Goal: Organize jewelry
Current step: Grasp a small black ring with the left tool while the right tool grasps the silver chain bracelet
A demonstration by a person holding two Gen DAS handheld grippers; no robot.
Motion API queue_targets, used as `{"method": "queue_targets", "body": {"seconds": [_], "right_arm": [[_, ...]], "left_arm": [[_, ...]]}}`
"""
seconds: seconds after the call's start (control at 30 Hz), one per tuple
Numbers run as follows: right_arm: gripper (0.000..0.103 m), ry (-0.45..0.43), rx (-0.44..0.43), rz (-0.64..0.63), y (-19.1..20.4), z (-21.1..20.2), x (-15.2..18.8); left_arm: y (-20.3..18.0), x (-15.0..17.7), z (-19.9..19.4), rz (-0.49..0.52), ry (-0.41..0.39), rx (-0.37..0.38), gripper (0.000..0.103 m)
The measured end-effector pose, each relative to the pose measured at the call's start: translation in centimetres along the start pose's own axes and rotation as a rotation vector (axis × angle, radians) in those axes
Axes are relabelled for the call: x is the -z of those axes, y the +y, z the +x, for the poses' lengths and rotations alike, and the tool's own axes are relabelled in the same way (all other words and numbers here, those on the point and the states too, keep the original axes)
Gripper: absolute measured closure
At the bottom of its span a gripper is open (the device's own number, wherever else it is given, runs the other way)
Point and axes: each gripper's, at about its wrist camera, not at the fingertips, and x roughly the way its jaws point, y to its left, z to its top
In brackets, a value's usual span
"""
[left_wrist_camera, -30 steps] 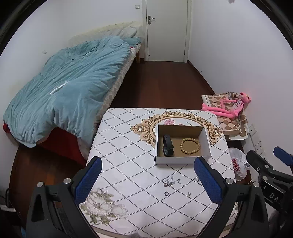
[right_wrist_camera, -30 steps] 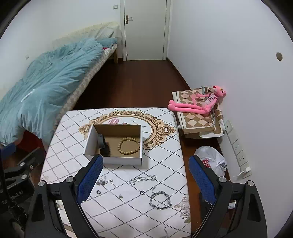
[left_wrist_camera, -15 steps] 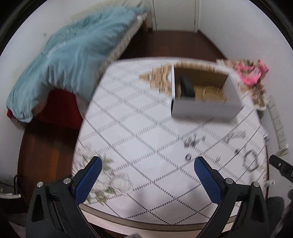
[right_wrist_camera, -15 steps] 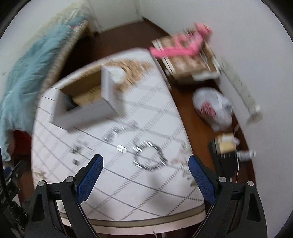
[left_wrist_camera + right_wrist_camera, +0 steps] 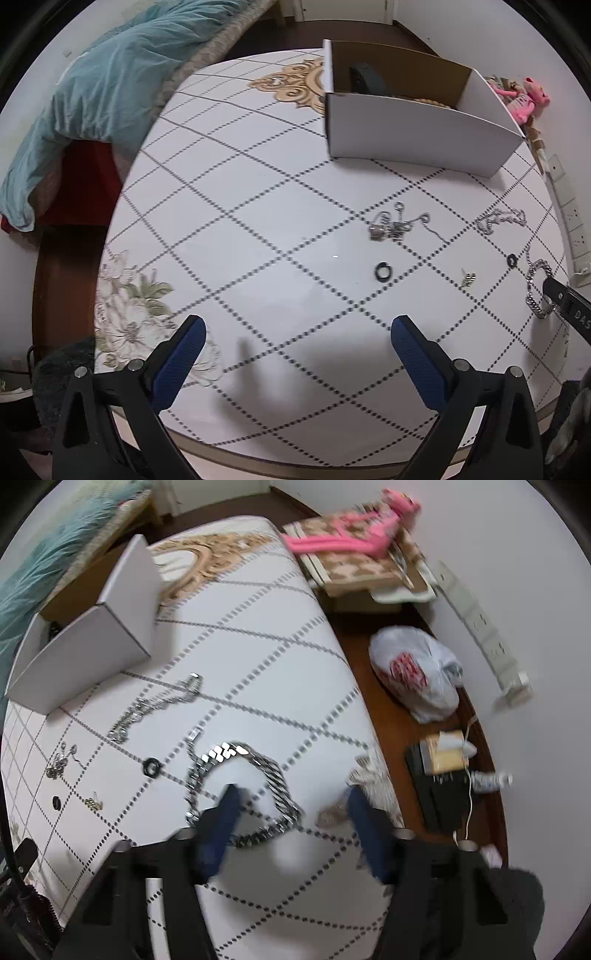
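Over the table (image 5: 258,602), we found the right gripper (image 5: 291,794) closing, unclenched, astride the chain bracelet (image 5: 258,764); left gripper (image 5: 297,326) released.

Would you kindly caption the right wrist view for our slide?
Right gripper, jaws just closing, straddles one side of a chunky silver chain bracelet on the table near a white box.

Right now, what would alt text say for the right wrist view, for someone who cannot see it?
The right gripper, jaws just closing, reaches down over a chunky silver chain bracelet on a white patterned table, one blue finger inside its loop. More chains, black rings and a white box lie beyond.
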Motion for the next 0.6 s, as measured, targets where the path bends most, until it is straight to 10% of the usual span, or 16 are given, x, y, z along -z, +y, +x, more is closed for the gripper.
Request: {"method": "queue_targets", "body": {"seconds": [0.07,0.47,0.6], "right_arm": [[0.095,-0.018,-0.008,-0.036,0.7,-0.1,0.1],[0.095,-0.062,-0.292,0.086,0.0,-4.8,-0.7],[0.095,-0.080,-0.296,0.067,0.8,-5.6,-0.9]], "left_arm": [[-0.6,0.0,0.0,0.016,-0.002,0.010,0.001],[-0.4,-1.1,0.8,0.001,0.002,0.106,0.001],[-0.8,-1.9,1.6,0.008,0.015,0.132,0.018]]}}
